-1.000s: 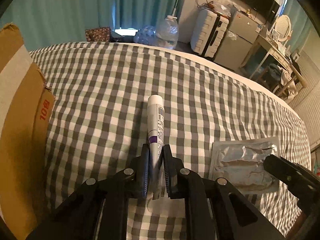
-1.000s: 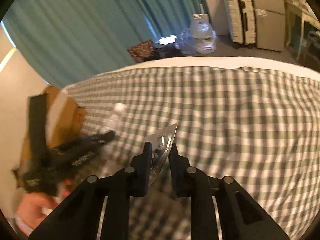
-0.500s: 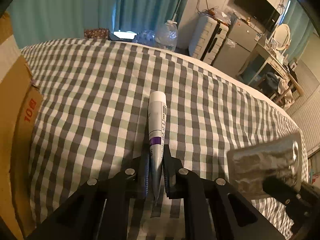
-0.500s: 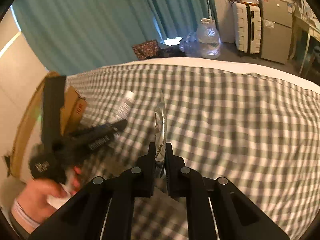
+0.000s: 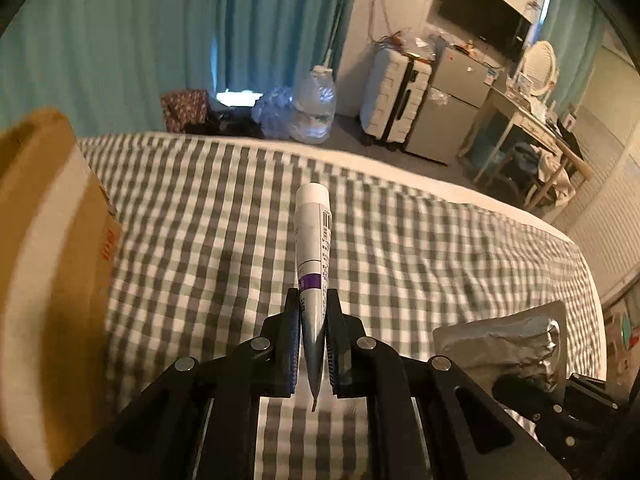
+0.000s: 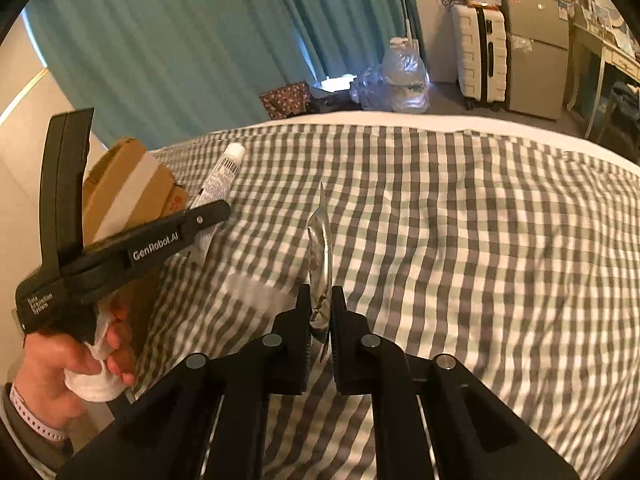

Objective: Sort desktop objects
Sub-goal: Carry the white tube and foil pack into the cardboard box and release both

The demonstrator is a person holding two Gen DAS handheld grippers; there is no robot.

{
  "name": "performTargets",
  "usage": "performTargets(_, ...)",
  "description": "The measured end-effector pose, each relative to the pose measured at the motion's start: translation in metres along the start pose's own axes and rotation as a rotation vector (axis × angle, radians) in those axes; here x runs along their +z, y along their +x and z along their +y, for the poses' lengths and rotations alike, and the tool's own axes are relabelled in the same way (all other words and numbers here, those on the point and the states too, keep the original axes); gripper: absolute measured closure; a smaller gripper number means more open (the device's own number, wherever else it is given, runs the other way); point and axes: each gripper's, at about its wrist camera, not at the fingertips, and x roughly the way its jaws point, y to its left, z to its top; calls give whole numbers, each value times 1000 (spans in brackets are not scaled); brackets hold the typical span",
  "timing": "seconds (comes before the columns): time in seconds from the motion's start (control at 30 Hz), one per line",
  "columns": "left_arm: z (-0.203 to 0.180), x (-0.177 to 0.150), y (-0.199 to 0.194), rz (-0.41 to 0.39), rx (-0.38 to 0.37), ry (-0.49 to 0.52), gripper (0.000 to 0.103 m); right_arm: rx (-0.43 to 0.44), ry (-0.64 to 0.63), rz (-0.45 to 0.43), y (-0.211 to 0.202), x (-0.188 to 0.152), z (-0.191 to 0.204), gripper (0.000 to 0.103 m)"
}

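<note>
Left wrist view: grey-and-white checked bedcover [image 5: 400, 248] fills mid-frame, teal curtains [image 5: 120, 40] across the top. Brown cardboard box [image 5: 44, 264] at left edge. Crinkled silver foil pouch [image 5: 508, 344] lower right, clamped edge-on in the right gripper [image 6: 321, 312]. White squeeze tube with purple band [image 5: 312, 236] at centre, pinched at its flat tail by the left gripper [image 5: 312, 340]. Risk: the thin tail grip may slip, dropping the tube short of the box.
</note>
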Motion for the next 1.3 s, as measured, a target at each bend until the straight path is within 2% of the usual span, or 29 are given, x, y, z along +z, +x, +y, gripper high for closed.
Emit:
performTargets(0.17,1,7,-50,-80,-11,-24,92,-2,-61,-26,-31,-4,28,95)
performTargets(0.33,13,10,-98,-126,67,-48,92,16,-142,-98,-73,3,73,95)
performTargets(0.43,30,8,-124,-125,116,-89,92,45,-180,-135,-92,11,104,95)
performTargets(0.5,51,6,-146,-153,142,-154,92,76,-215,-155,-102,17,134,95)
performTargets(0.57,75,1,-168,-184,135,-213,92,105,-251,-164,-102,24,165,95)
performTargets(0.63,95,0,-178,-196,156,-244,92,140,-286,-163,-98,30,195,95)
performTargets(0.73,132,-8,-184,-174,235,-297,92,203,-316,-134,-77,40,240,95)
performTargets(0.83,168,-21,-182,-132,237,-393,92,252,-306,-91,-49,49,268,95)
performTargets(0.87,187,-24,-180,-126,237,-438,92,257,-303,-82,-38,52,276,95)
performTargets(0.97,218,-28,-173,-106,235,-481,92,261,-323,-47,-12,59,295,95)
performTargets(1.07,235,-28,-164,-92,291,-461,91,239,-355,-14,14,63,310,95)
performTargets(1.1,238,-26,-159,-87,315,-453,89,232,-357,-2,21,64,311,91)
performTargets(1.13,241,-26,-154,-82,354,-441,89,215,-358,8,26,65,310,74)
performTargets(1.17,246,-27,-150,-80,369,-438,83,170,-352,2,29,69,310,66)
performTargets(1.2,248,-27,-147,-76,373,-442,65,129,-341,-13,31,72,305,45)
performTargets(1.23,250,-27,-143,-71,370,-449,51,131,-331,-32,29,74,299,36)
performTargets(1.27,251,-28,-137,-64,364,-462,23,146,-316,-67,26,78,293,36)
performTargets(1.3,252,-27,-135,-69,361,-470,11,143,-311,-93,23,81,286,35)
